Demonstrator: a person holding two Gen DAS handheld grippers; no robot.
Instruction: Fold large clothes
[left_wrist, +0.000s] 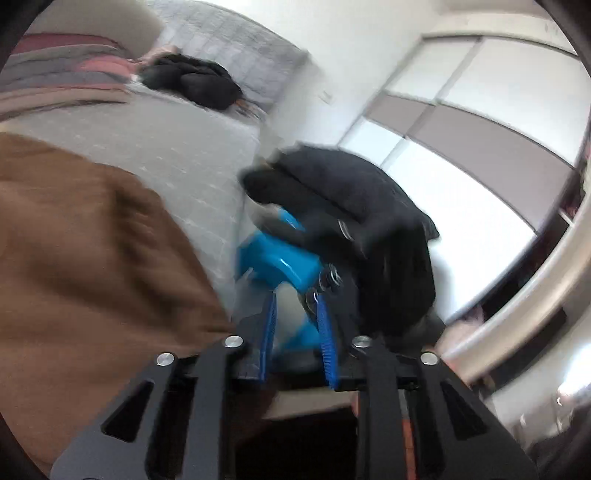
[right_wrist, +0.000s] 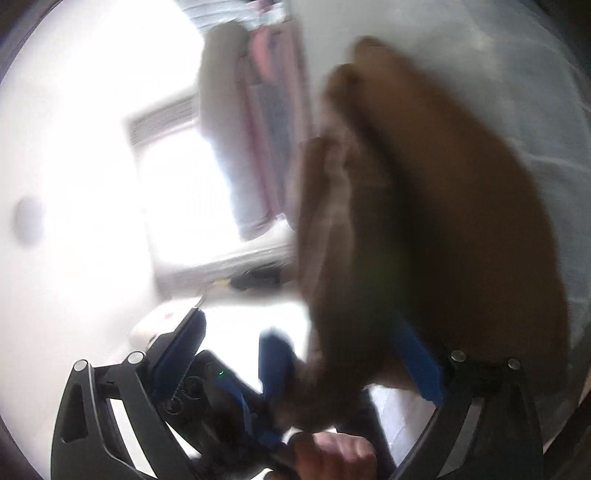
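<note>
A brown garment (left_wrist: 92, 240) fills the left of the left wrist view and lies on a grey bed (left_wrist: 192, 155); its edge reaches the outside of my left gripper's left finger. My left gripper (left_wrist: 295, 306) shows two blue pads (left_wrist: 267, 332) a narrow gap apart, with no cloth between them. Ahead of it a black-gloved hand (left_wrist: 351, 206) holds the blue body of the other gripper (left_wrist: 277, 258). In the blurred right wrist view my right gripper (right_wrist: 301, 347) stands wide open. The brown garment (right_wrist: 443, 221) hangs across its right finger (right_wrist: 417, 354), unpinched.
A black garment (left_wrist: 192, 79) lies at the far end of the bed beside folded pink and grey bedding (left_wrist: 66, 70). Sliding wardrobe doors (left_wrist: 461, 122) fill the right side. A bright window (right_wrist: 184, 192) and a hand (right_wrist: 332, 454) show in the right wrist view.
</note>
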